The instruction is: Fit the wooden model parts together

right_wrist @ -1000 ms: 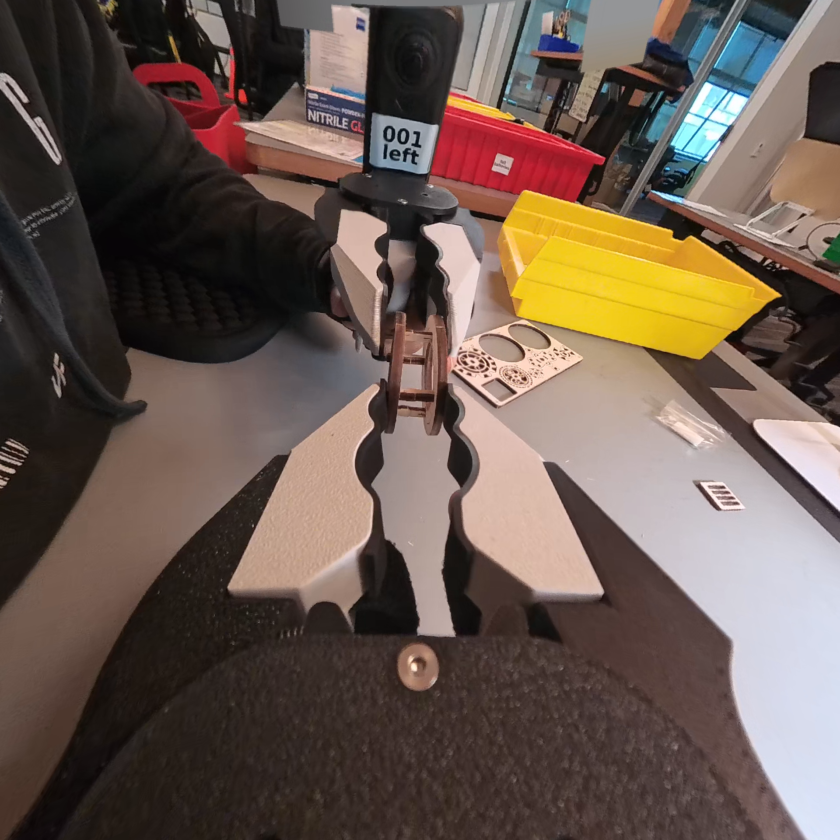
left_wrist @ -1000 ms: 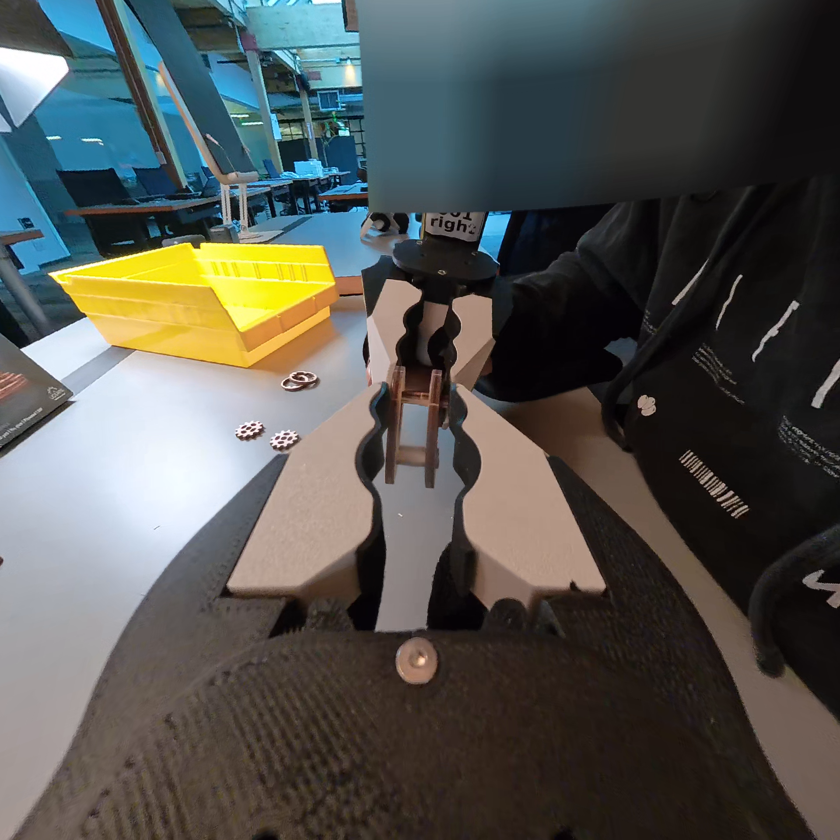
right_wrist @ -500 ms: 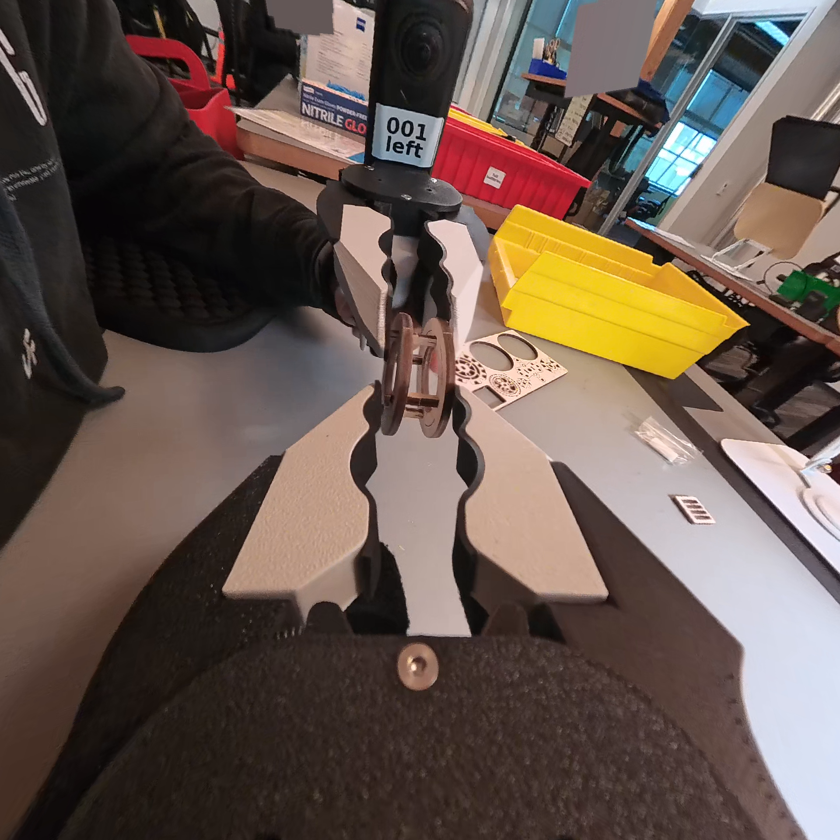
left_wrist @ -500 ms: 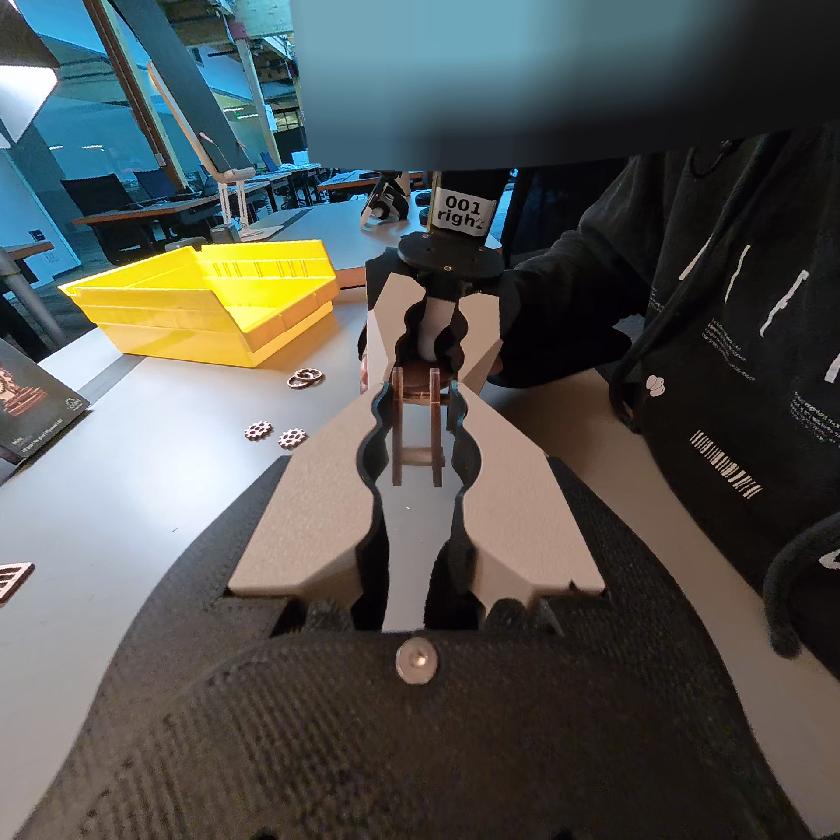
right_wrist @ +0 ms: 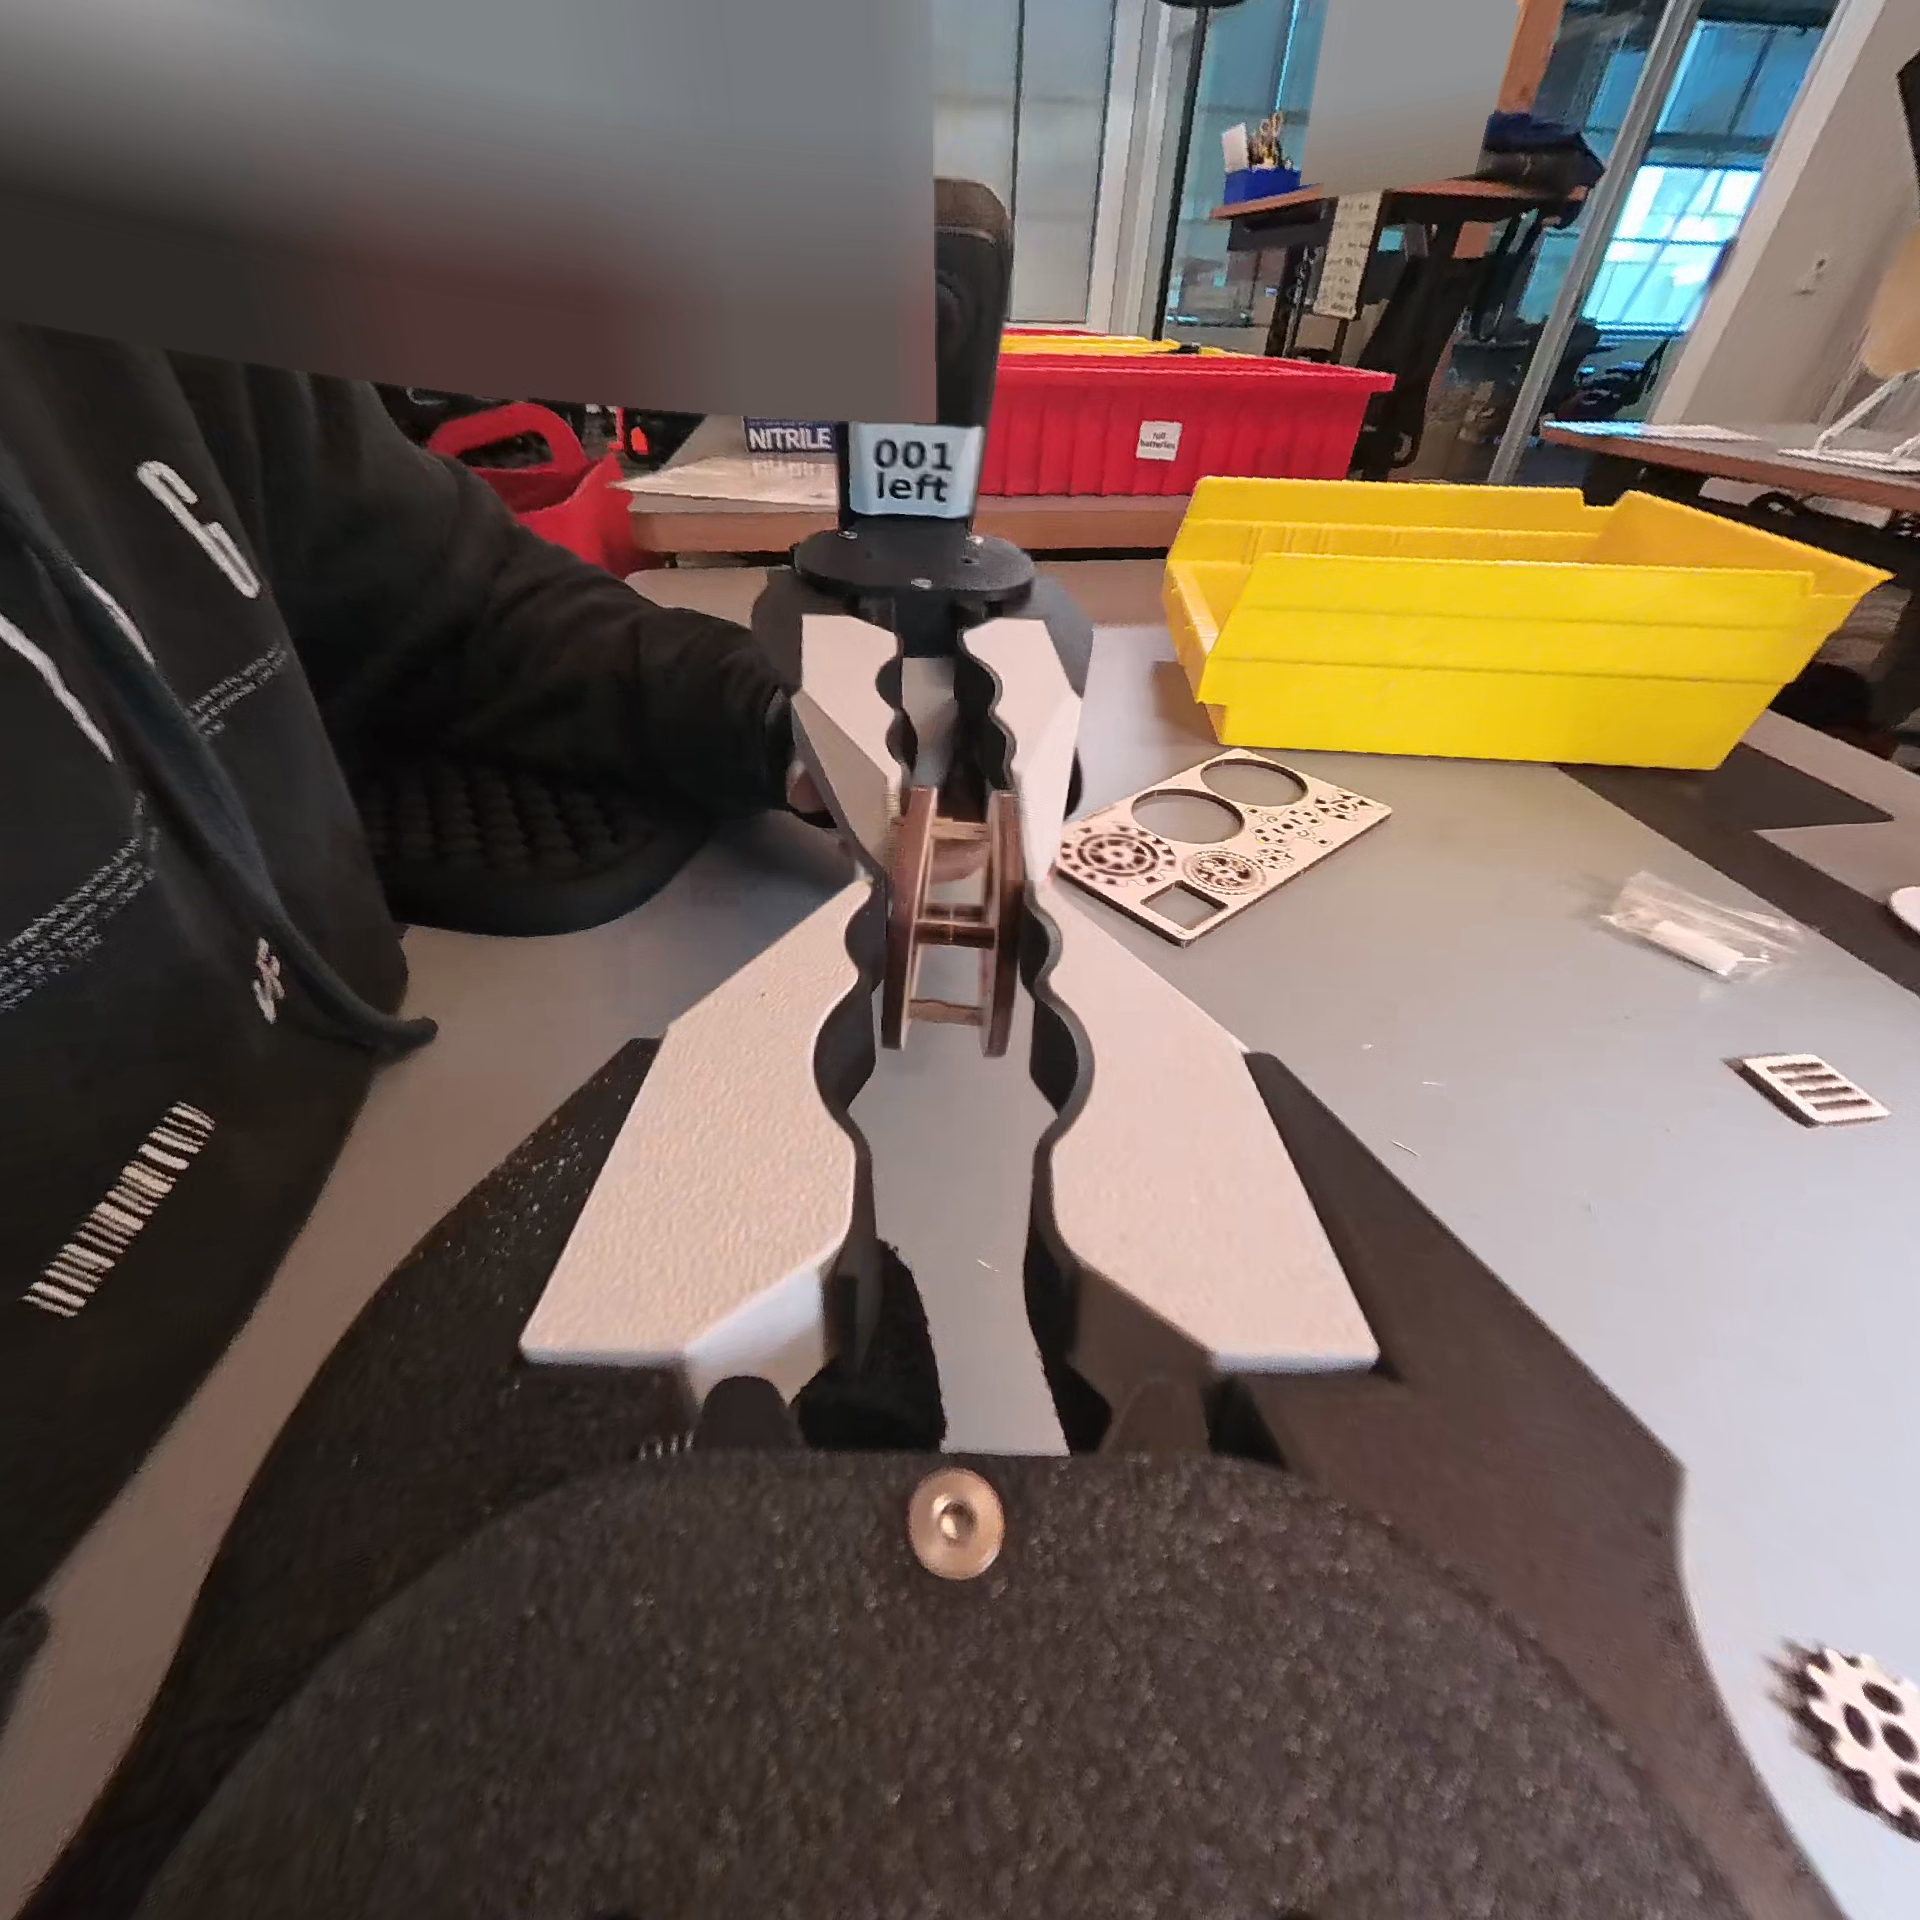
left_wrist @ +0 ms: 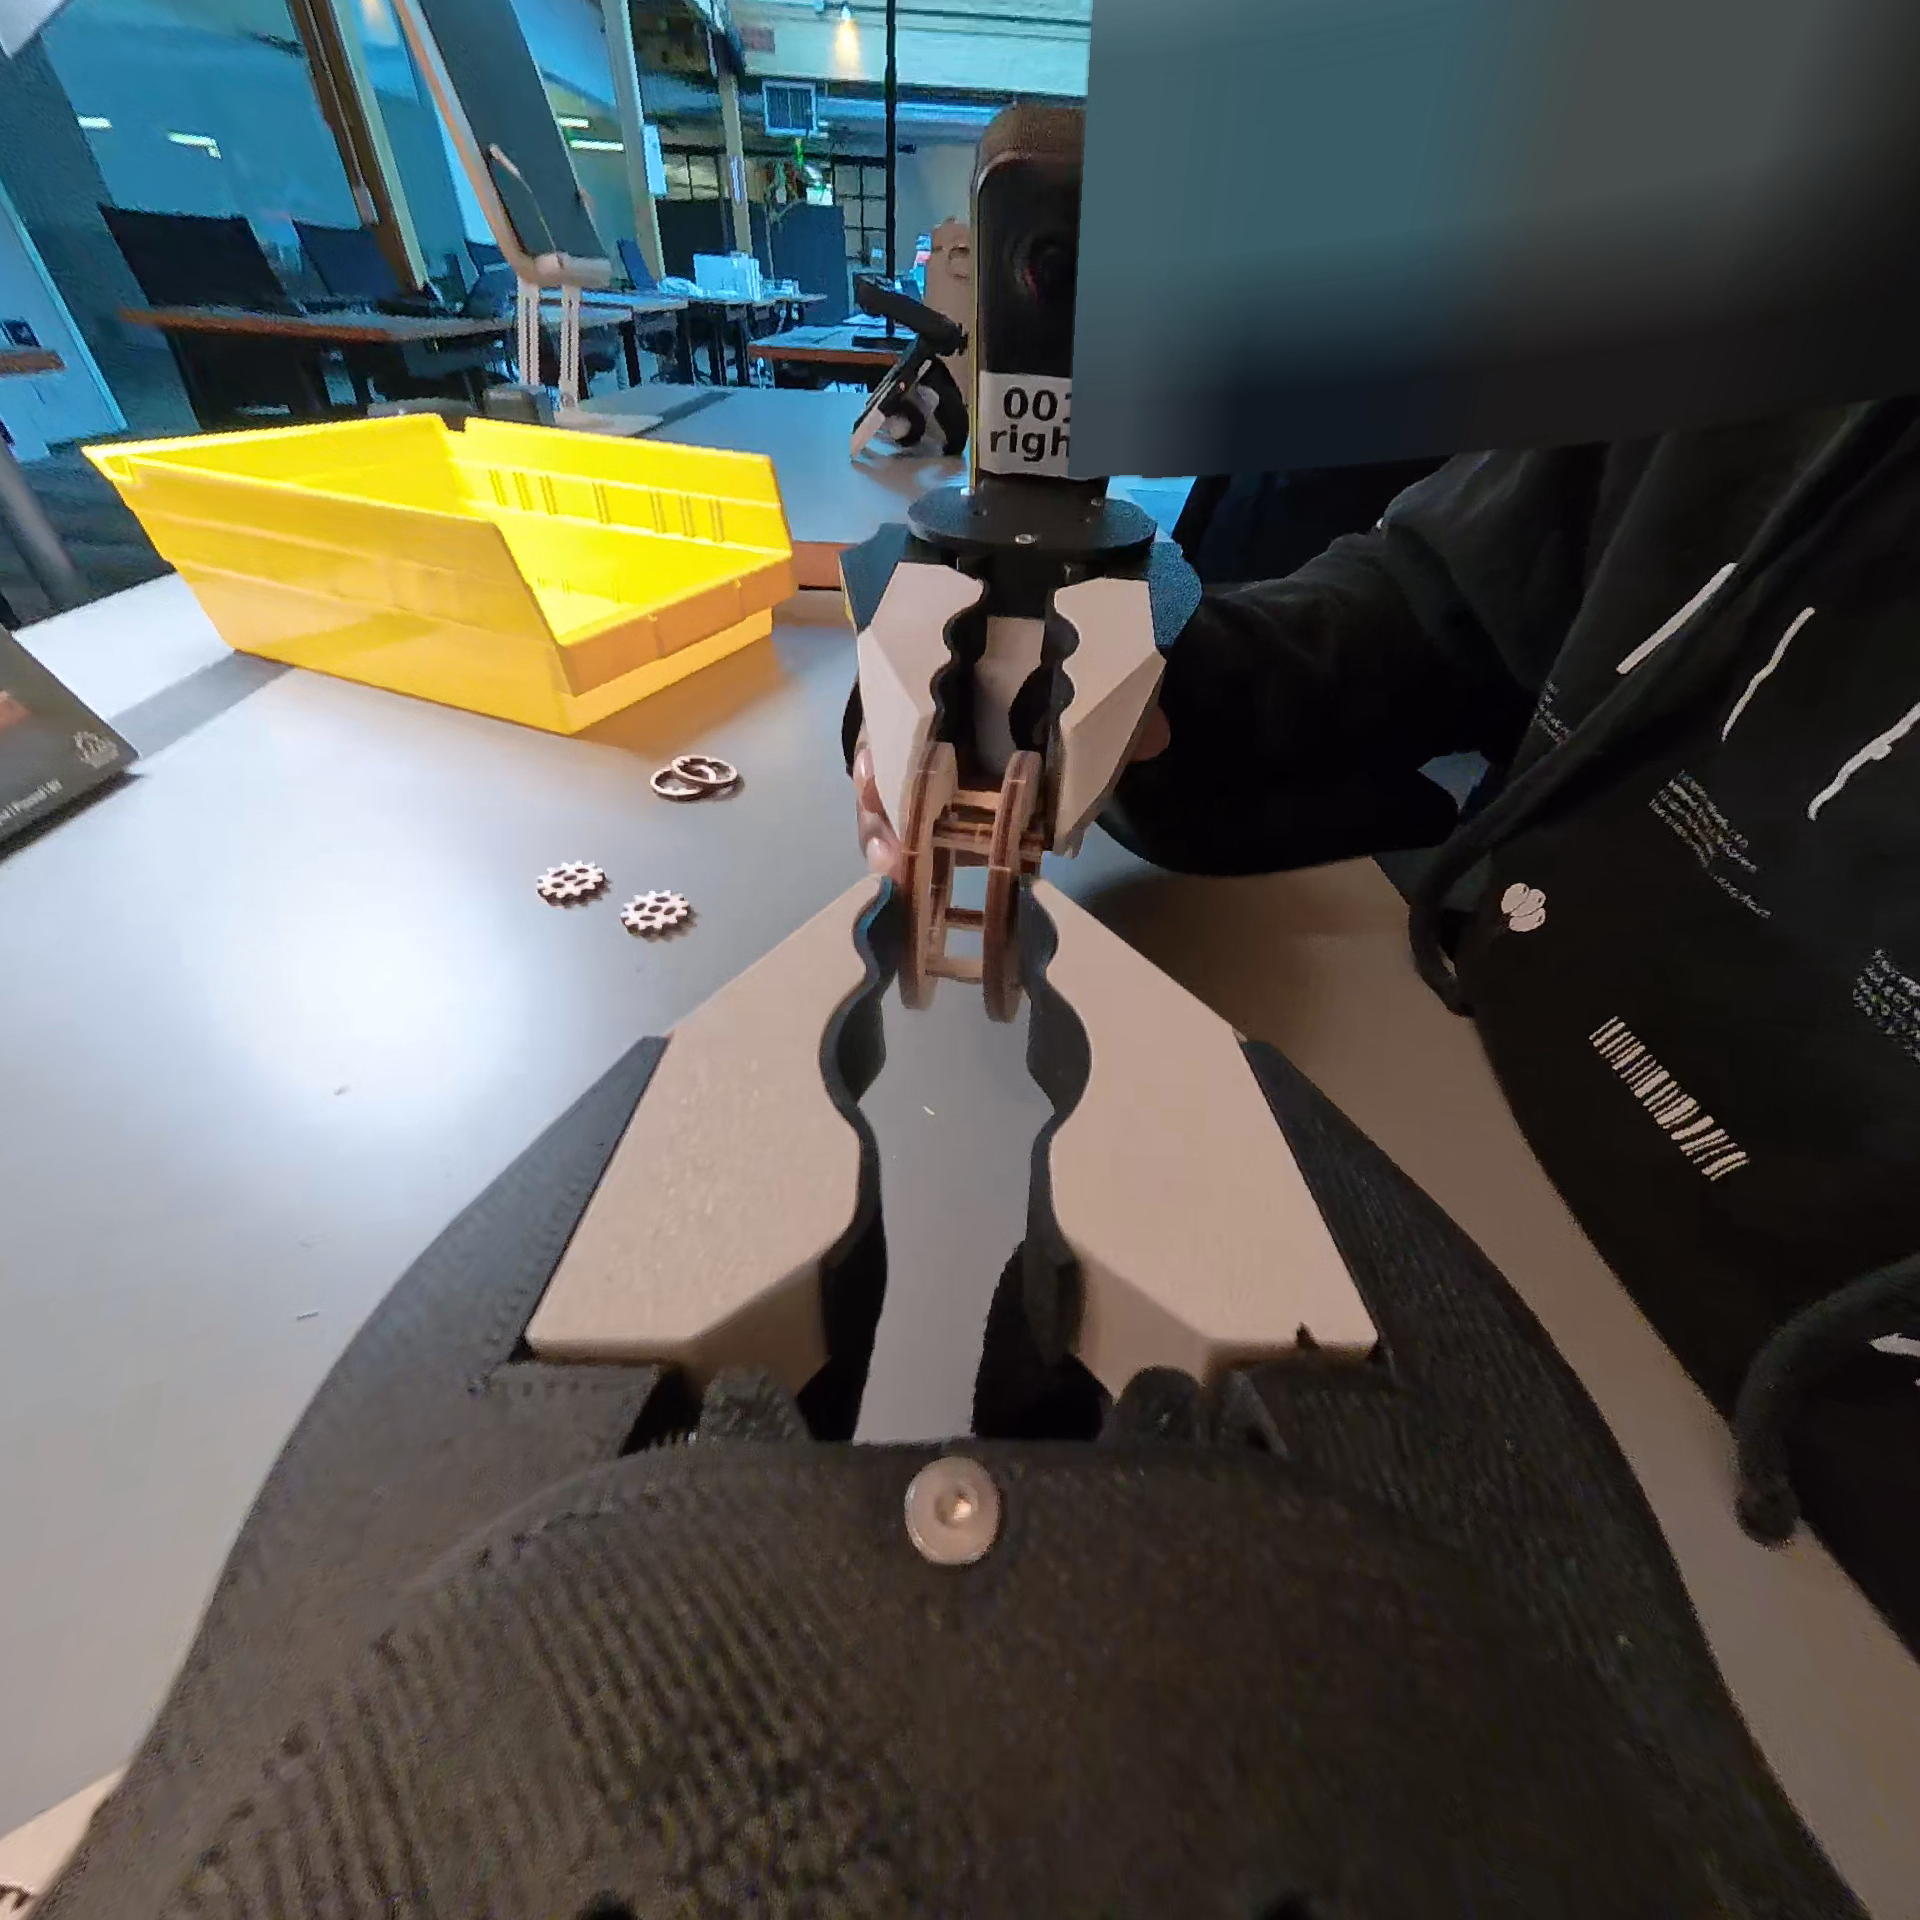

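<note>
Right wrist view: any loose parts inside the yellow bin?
Cannot tell: the yellow bin shows only its outer walls from this angle, with the inside hidden.

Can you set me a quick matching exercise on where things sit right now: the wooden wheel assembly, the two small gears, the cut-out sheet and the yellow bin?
Things:
1. wooden wheel assembly
2. two small gears
3. cut-out wooden sheet
4. yellow bin

Places:
A. lying flat on the table, circles already punched out
B. clamped between the left gripper and the right gripper, off the table
C. standing at the far edge of the table
D. side by side on the table, near a pair of rings

Pairs: 1-B, 2-D, 3-A, 4-C
</note>
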The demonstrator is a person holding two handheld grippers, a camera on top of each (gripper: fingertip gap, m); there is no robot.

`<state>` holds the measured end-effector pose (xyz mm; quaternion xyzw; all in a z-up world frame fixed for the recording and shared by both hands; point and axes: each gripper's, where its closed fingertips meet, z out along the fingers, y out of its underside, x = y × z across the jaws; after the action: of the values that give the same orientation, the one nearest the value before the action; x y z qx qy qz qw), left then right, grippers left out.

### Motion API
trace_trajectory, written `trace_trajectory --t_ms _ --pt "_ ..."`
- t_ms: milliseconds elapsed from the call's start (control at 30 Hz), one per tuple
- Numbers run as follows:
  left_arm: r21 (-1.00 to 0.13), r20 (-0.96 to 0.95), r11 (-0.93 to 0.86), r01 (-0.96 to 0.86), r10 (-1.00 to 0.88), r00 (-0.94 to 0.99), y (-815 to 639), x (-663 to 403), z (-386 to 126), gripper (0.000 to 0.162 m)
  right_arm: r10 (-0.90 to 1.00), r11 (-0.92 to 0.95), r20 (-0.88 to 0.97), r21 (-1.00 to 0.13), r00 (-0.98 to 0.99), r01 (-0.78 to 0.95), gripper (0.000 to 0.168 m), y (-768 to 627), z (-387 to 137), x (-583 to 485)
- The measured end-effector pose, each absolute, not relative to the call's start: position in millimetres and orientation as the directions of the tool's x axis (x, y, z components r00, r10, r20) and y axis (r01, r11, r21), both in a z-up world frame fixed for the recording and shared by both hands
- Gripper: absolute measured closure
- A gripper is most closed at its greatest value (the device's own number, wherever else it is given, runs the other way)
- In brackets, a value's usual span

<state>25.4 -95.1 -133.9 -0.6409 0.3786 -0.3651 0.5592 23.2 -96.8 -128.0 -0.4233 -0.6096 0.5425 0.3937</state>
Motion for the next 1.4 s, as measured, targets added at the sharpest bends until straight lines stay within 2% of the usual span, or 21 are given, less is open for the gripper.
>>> trace_trajectory --t_ms 67,200,367,500,733,767,1067,1200,1400 --pt "-0.991 0.062 -0.110 -0.078 -0.884 0.464 -92 23 -135 0.142 0.959 0.078 0.049 -0.993 -0.281 0.093 0.140 -88 -128 22" --pt "-0.980 0.037 -0.131 -0.148 -0.858 0.512 -86 21 -143 0.142 0.951 0.156 0.148 -0.988 -0.270 0.008 0.153 -93 -109 28" --pt "-0.952 -0.024 -0.145 -0.269 -0.843 0.538 -84 25 -161 0.143 0.946 0.147 0.098 -0.979 -0.308 0.142 0.151 -99 -137 20" --pt "-0.943 0.021 -0.204 -0.264 -0.826 0.564 -81 23 -165 0.142 0.954 0.208 0.154 -0.959 -0.258 0.195 0.158 -93 -148 14" --pt "-0.923 0.113 -0.299 -0.242 -0.812 0.573 -80 23 -174 0.142 0.957 0.172 0.104 -0.955 -0.270 0.242 0.162 -91 -157 14" --pt "-0.919 0.145 -0.323 -0.227 -0.811 0.566 -80 24 -175 0.141 0.958 0.175 0.107 -0.953 -0.267 0.247 0.166 -90 -158 14" --pt "-0.912 0.161 -0.331 -0.242 -0.831 0.532 -85 27 -180 0.142 0.945 0.186 0.102 -0.949 -0.312 0.254 0.166 -95 -164 18" --pt "-0.908 0.136 -0.321 -0.269 -0.833 0.536 -85 28 -183 0.142 0.933 0.219 0.117 -0.935 -0.340 0.279 0.155 -101 -171 18" --pt "-0.895 0.162 -0.355 -0.272 -0.825 0.542 -85 27 -188 0.143 0.927 0.277 0.170 -0.910 -0.334 0.307 0.155 -98 -180 18"
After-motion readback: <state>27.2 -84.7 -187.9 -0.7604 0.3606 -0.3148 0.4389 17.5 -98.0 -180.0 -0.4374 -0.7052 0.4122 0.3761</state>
